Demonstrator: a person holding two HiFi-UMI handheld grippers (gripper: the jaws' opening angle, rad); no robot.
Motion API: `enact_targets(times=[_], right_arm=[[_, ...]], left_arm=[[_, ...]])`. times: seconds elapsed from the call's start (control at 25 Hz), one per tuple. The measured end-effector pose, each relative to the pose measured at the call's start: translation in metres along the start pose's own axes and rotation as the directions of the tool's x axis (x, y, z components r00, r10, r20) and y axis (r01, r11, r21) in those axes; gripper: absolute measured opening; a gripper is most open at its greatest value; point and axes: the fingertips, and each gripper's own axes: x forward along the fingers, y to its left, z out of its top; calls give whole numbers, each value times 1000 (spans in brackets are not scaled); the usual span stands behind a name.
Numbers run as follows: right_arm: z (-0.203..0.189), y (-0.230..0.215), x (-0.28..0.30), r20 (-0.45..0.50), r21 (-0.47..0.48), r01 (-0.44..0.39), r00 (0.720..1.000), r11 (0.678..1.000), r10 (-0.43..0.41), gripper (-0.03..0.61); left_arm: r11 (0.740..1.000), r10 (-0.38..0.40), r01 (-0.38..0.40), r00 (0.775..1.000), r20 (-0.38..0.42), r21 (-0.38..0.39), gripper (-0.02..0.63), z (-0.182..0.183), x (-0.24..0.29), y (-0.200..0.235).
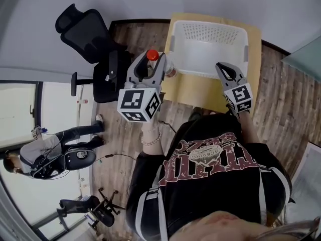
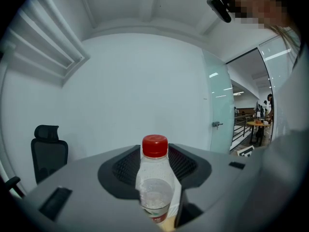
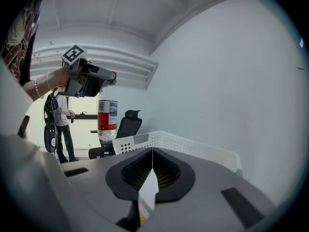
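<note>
In the head view, the left tongs [image 1: 150,67] gripped a red-capped bottle [image 1: 169,70] by the neck. It hung in the air over the bench's [image 1: 198,92] left edge, just beside the basket's [image 1: 173,44] near-left corner. The basket filled most of the bench, leaving a bare strip along the near edge. The right tongs [image 1: 226,73] hovered at the basket's near-right corner. A chair [image 1: 93,36] stood on the floor to the left of the bench, with open boards between them. A person [image 1: 47,152] stood well apart from it all.

In the left gripper view, the jaws were clamped on the bottle [image 2: 155,182] below its cap, with a bare wall behind and free room on every side.

In the right gripper view, the jaws were pressed together with nothing between them. Past them ran the basket's rim [image 3: 193,146]. The bottle [image 3: 107,117] hung upright under the left tongs, near the rim's left end. I could not tell whether it hung over the rim or beside it.
</note>
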Motion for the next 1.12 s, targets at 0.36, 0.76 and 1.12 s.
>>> enact_targets(times=[0.36,0.76,1.12], right_arm=[[-2,3,5,-10,-22,-2,1000,1000,2,17],[-3,9,5,-17,-50,9,1000,999,-10,17],[1,12,5,-22,-67,17,1000,998,-18,17]], left_arm=[[998,45,-45,999,-13,-31,225,-18,-19,16],[998,39,-40,999,-27,-43,224,-34,-23,16],[998,23,-26,998,-50,-59,221,-49,-22,15]])
